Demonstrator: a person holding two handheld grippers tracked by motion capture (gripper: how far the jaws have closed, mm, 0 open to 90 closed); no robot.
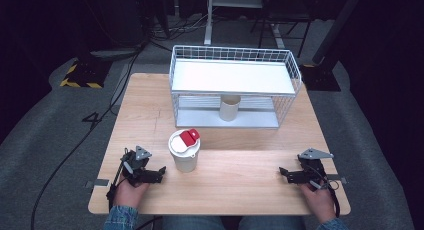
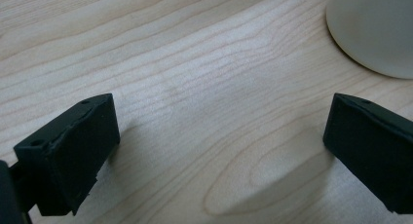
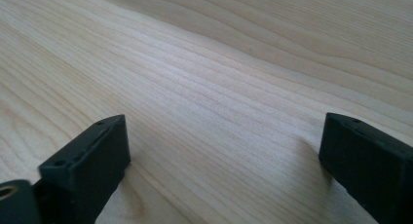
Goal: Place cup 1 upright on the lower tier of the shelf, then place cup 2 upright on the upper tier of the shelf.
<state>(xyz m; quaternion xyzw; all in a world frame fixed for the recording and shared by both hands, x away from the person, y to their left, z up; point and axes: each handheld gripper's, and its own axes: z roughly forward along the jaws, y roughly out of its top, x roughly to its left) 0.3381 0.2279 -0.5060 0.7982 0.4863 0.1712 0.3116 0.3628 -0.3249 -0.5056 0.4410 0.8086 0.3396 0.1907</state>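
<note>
Standing just beside the left gripper [image 1: 159, 171], seemingly untouched: lidded cup [image 1: 184, 151].

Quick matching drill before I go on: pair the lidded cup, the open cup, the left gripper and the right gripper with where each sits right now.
Things:
1. lidded cup
2. open cup
3. left gripper
4. right gripper

Places:
A. near the table's right front edge, open over bare wood
B. on the lower level of the wire shelf
C. on the table in front of the shelf
D. just left of the lidded cup, open

Pairs: 1-C, 2-B, 3-D, 4-A
</note>
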